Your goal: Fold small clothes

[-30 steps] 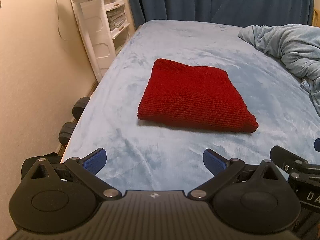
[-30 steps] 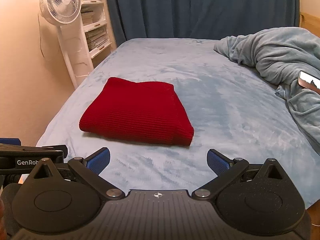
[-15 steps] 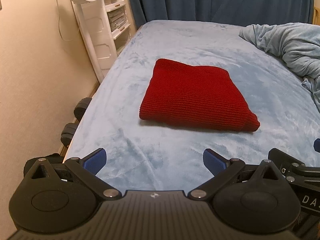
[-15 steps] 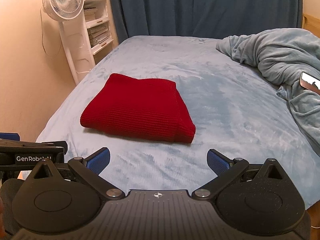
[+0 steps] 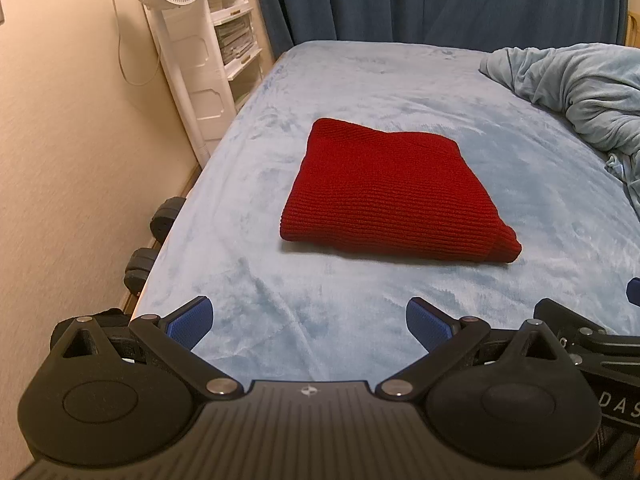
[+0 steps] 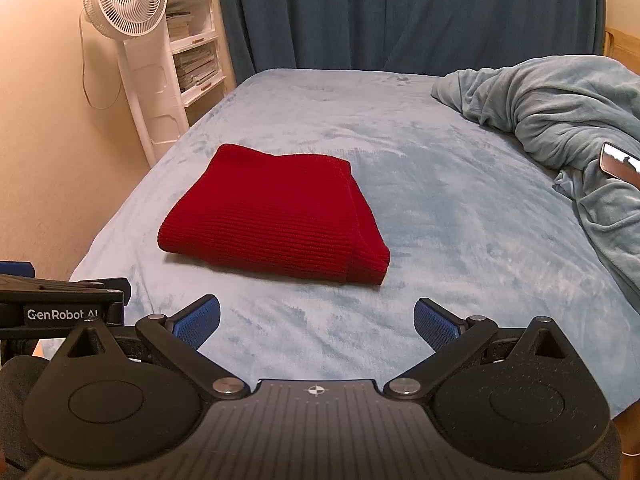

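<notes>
A red knit garment (image 5: 390, 192) lies folded in a neat rectangle on the light blue bed (image 5: 360, 80); it also shows in the right wrist view (image 6: 272, 216). My left gripper (image 5: 308, 322) is open and empty, held back from the garment near the bed's front edge. My right gripper (image 6: 316, 322) is open and empty too, also held back from the garment. Part of the left gripper's body (image 6: 60, 312) shows at the left of the right wrist view.
A crumpled blue blanket (image 6: 560, 108) lies at the right with a phone (image 6: 620, 164) on it. A white fan (image 6: 128, 0) and shelves (image 6: 196, 48) stand left of the bed against the wall. Dark dumbbells (image 5: 156, 236) lie on the floor. Blue curtains (image 6: 400, 12) hang behind.
Both grippers have drawn slightly back and up from the garment. The garment has not moved. Both stay open.
</notes>
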`<act>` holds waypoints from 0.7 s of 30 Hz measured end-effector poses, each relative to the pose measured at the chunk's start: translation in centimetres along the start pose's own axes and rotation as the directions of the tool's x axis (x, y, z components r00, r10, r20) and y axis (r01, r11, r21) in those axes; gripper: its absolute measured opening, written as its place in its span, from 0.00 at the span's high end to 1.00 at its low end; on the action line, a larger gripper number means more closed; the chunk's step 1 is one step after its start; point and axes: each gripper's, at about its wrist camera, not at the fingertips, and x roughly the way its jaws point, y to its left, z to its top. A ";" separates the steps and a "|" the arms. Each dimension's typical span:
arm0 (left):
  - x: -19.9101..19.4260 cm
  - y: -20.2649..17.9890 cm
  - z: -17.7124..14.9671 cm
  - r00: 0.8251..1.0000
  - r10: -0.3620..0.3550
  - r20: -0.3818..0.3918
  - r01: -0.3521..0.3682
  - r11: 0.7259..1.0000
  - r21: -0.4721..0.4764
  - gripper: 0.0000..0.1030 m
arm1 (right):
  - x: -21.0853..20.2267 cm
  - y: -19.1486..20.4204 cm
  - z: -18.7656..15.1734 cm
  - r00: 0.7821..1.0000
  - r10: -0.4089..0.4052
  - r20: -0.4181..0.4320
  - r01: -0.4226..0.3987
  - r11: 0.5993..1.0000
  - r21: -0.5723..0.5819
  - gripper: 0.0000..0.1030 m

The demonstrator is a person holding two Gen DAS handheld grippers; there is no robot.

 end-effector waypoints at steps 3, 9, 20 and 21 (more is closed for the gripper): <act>0.0 0.0 0.0 1.000 0.001 -0.001 -0.001 1.000 0.000 0.00 | 0.0 0.0 0.0 1.000 0.002 -0.001 -0.002 1.000 -0.002 0.01; -0.1 0.1 0.1 1.000 0.005 -0.001 -0.005 1.000 0.002 0.00 | 0.0 -0.1 -0.1 1.000 0.004 -0.002 -0.004 1.000 -0.006 0.01; -0.1 0.1 0.1 1.000 0.007 0.000 -0.007 1.000 0.003 0.00 | 0.2 0.0 -0.2 1.000 0.007 -0.006 -0.007 1.000 -0.011 0.01; -0.1 0.1 0.1 1.000 0.007 -0.001 -0.007 1.000 0.003 0.00 | 0.2 0.0 -0.2 1.000 0.007 -0.006 -0.007 1.000 -0.011 0.01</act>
